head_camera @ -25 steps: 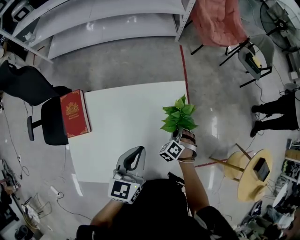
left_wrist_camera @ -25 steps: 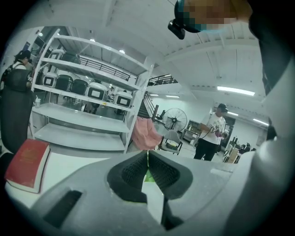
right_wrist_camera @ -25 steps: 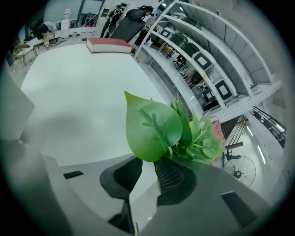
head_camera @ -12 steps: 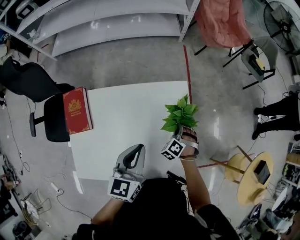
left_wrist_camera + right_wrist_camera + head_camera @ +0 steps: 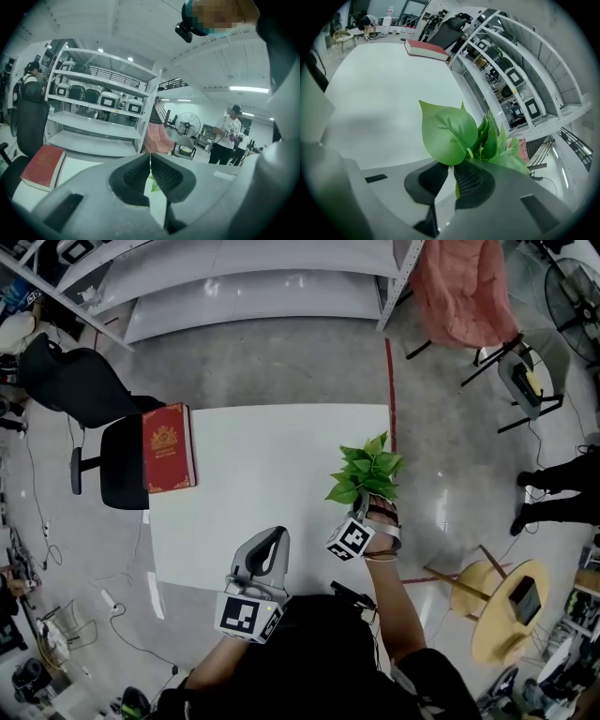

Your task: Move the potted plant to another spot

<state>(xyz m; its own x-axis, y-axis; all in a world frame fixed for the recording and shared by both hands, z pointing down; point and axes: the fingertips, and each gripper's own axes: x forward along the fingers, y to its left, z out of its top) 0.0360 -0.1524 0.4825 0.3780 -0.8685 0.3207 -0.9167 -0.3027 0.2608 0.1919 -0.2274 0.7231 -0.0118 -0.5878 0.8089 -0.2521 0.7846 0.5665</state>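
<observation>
1. Across the surface (image 5: 272, 521) from the red book (image 5: 169, 448), at the opposite, right-hand edge, the potted plant (image 5: 366, 470) is sitting in the right gripper (image 5: 364, 510).
2. That gripper is clenching on the plant just under its leaves. In the right gripper view a thin green stem is running between the ribbed pads (image 5: 471, 180), and the leaves are fanning out above them. The pot itself is hiding under the foliage, and I cannot tell whether it is touching the surface.
3. Nearer the person than the red book, and well apart from it, the left gripper (image 5: 270, 542) is hovering over the near part of the surface. Its jaws are pressing together at the tips and are holding nothing.
4. The red book is lying flat at the left edge of the surface, cover up, well apart from both grippers.
5. Just beside the red book, off the surface, a black office chair (image 5: 117, 474) is standing on the floor. Beyond the book, white shelving (image 5: 253, 287) is running along the far side.
</observation>
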